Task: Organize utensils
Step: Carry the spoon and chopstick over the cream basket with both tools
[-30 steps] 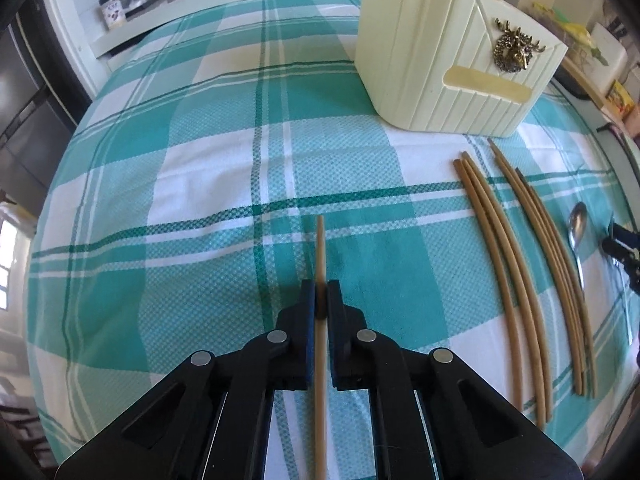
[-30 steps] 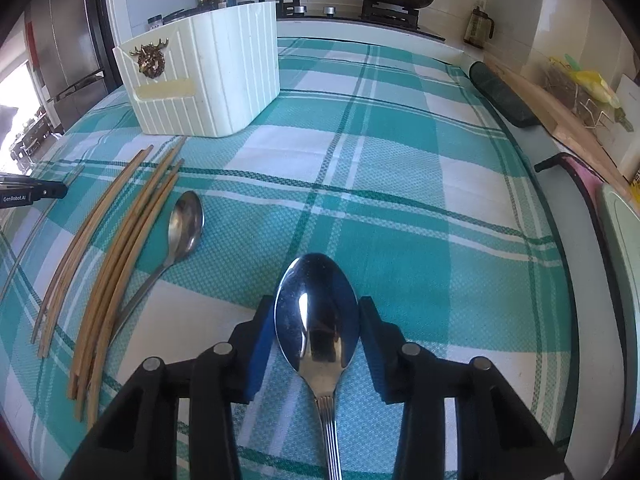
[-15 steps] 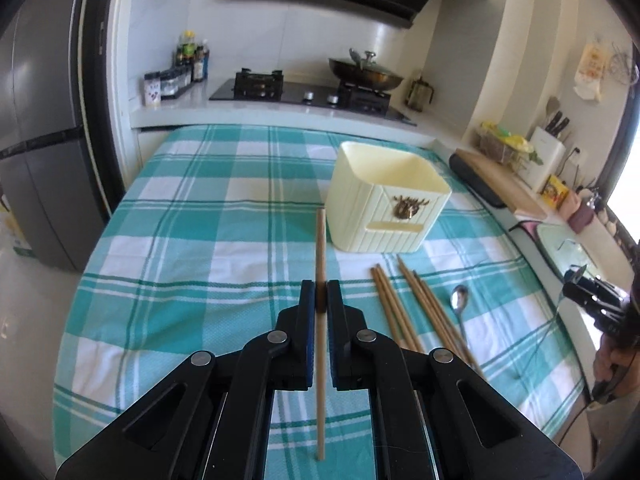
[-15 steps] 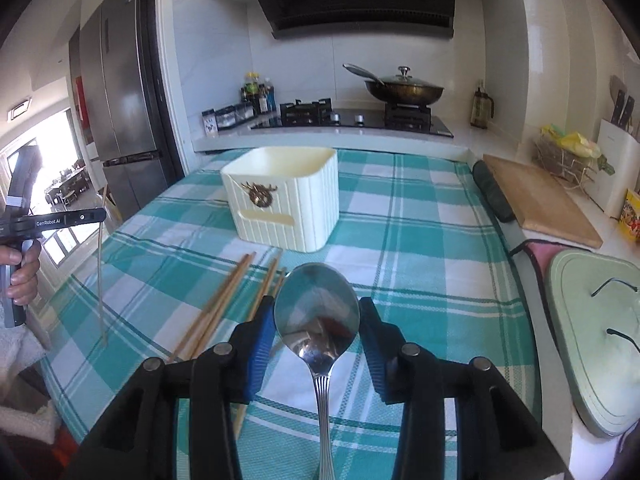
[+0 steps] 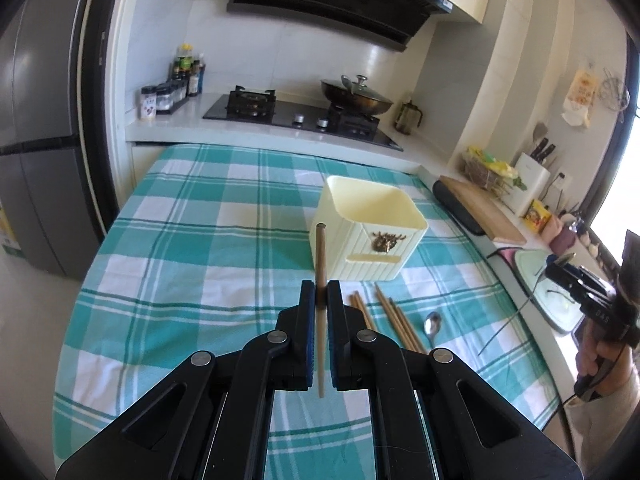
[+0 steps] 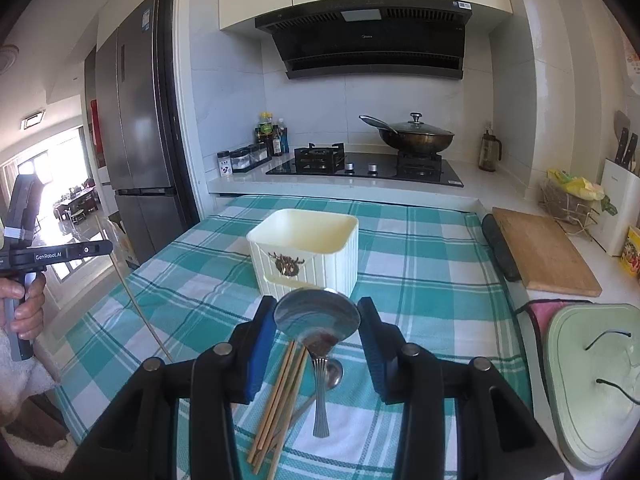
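**Chopstick and spoon held above the holder**

While both tools hang in the air short of the holder, the left gripper is clamped on a chopstick near its middle, and the right gripper pinches a spoon across its bowl. I judge the chopstick light and stiff, fine held mid-length; the polished spoon looks slippery (a handle grip might sit surer). More chopsticks and a second spoon lie on the cloth just before the holder. Only the left view shows the holder's hollow clearly; only the right shows the spoon's handle dangling below the jaws.
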### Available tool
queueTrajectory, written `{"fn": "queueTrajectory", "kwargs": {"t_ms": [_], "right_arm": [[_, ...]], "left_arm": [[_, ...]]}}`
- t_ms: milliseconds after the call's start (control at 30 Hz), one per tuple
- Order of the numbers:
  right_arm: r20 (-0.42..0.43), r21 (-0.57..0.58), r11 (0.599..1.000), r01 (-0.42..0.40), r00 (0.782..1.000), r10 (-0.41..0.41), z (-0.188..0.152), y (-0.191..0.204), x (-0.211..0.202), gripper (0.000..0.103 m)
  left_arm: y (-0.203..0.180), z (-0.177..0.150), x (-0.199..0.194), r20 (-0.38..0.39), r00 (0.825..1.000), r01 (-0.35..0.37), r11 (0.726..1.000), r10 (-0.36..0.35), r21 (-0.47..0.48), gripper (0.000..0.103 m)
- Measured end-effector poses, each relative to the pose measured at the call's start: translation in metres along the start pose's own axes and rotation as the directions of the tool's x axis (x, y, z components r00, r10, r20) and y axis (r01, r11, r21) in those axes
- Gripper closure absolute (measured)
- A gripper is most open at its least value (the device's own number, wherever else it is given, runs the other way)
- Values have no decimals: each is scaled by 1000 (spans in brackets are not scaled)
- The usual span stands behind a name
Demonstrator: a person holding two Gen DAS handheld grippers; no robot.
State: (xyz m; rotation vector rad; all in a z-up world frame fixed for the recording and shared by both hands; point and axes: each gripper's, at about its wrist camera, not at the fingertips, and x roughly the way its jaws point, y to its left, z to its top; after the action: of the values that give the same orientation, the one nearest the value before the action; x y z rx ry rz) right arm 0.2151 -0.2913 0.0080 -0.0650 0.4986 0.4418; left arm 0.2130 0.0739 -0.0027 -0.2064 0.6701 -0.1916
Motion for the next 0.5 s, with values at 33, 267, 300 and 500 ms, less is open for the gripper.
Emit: {"fn": "queueTrajectory", "kwargs": {"t_ms": [33, 267, 300, 500], "right_arm": [[1, -7, 1000, 0, 1000, 0, 6, -1, 2, 61], [9, -13, 1000, 2, 1000, -2, 58, -9, 24, 61], [18, -10, 1000, 2, 1000, -2, 68, -10, 28, 61], [137, 31, 1000, 2, 991, -6, 133, -12, 53, 61]], "left_arm": [[0, 5, 1, -1, 1000, 0, 1000, 0, 1, 99], [-8, 65, -8, 78, 997, 10, 1000, -10, 1, 99], [-12, 78, -8, 102, 995, 17, 1000, -17, 3, 99], [-39, 141, 12, 263, 964, 42, 999, -40, -1, 99]]}}
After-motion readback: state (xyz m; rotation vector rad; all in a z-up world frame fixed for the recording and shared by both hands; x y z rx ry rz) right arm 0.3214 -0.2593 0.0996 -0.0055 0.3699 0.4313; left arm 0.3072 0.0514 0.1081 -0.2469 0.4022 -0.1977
